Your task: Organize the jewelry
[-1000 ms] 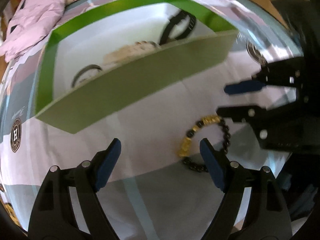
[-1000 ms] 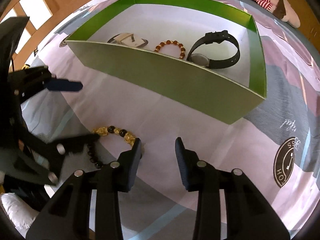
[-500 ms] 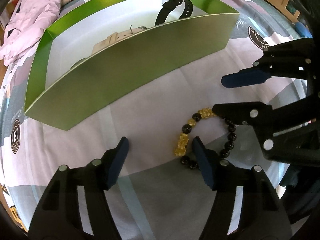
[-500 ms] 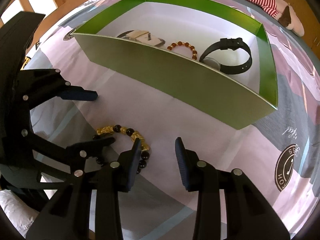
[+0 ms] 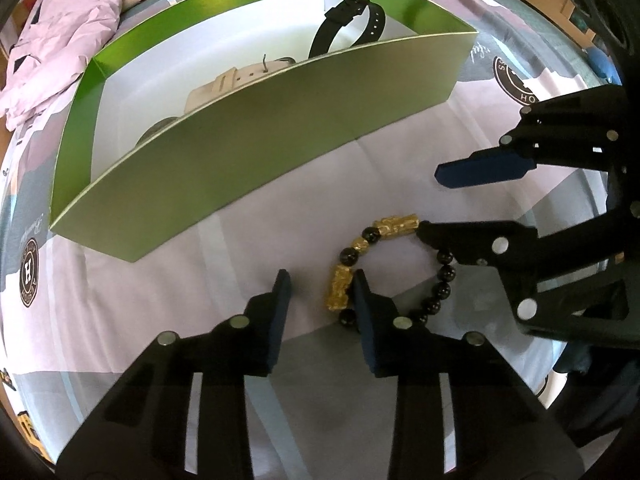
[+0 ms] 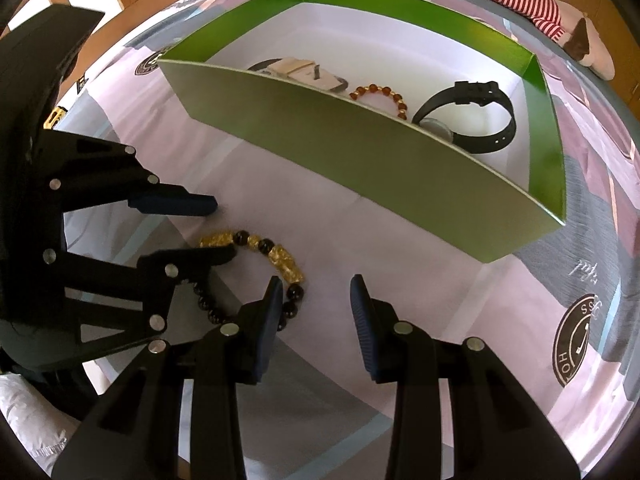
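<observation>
Bed (image 6: 420, 288) in patterned sheet; green box (image 6: 360, 160) ahead, bare sheet between. Bead bracelet (image 5: 384, 268) lies beside both hand-held grippers: left (image 5: 320, 284) and right (image 6: 314, 292) part open, empty.

Glossy black-and-gold bead bracelet (image 5: 384, 264) lies on matt printed cloth (image 5: 280, 220).

A gold-and-black bead bracelet (image 6: 256, 268) lies on the bedsheet (image 6: 400, 280) before the green box (image 6: 360, 152). Both grippers stand open beside it.

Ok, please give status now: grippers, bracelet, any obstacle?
Left gripper open, right gripper open. Black-and-gold bracelet on bedsheet, outside green box. Nothing blocking.
</observation>
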Demonstrator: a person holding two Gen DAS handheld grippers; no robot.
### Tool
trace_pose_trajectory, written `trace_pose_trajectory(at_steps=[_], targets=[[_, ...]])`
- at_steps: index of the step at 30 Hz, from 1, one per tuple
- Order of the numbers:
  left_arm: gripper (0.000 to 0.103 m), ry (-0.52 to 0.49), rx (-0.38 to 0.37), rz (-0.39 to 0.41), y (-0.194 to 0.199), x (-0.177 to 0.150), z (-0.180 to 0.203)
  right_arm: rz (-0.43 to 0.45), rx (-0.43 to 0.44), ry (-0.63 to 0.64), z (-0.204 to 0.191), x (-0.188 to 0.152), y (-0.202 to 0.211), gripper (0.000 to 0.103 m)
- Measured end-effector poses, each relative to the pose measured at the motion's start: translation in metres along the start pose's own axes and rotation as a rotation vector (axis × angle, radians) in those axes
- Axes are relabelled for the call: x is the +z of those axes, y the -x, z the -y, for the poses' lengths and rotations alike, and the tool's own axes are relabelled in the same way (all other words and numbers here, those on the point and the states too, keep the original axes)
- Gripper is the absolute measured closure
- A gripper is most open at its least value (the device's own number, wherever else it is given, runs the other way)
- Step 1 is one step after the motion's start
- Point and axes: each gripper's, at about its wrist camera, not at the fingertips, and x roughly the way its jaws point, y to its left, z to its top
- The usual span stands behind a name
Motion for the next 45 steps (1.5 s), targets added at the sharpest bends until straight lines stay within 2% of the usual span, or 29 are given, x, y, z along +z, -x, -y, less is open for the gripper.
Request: trace_pose_trajectory(at_steps=[9, 16, 22, 24, 26, 28, 45], targets=[[0.072, 0.001, 0.000, -0.001, 0.000, 0.000, 0.000, 0.003, -0.006, 0.014, -0.003, 0.004, -0.004, 0.066], [0.066, 0.002, 0.004, -0.006, -0.001, 0.000, 0.001, -0.013, 0.030, 0.012, -0.005, 0.002, -0.007, 0.066], [0.065, 0.011, -0.005, -0.006, -0.002, -0.001, -0.005, -0.030, 0.037, 0.012, -0.007, 0.002, -0.010, 0.087], [0.068, 0.016, -0.010, -0.005, -0.002, -0.002, -0.006, -0.029, 0.041, 0.010, -0.009, 0.001, -0.011, 0.091], [0.083, 0.018, -0.016, 0.000, 0.000, -0.002, -0.007, -0.022, 0.042, 0.014, -0.010, 0.002, -0.009, 0.092], [0.090, 0.021, -0.025, 0.002, 0.002, -0.001, -0.007, -0.009, 0.047, 0.020, -0.011, 0.003, -0.006, 0.093], [0.093, 0.048, -0.047, 0.042, 0.019, -0.001, -0.019, 0.048, 0.041, 0.008, -0.004, 0.005, 0.012, 0.094]])
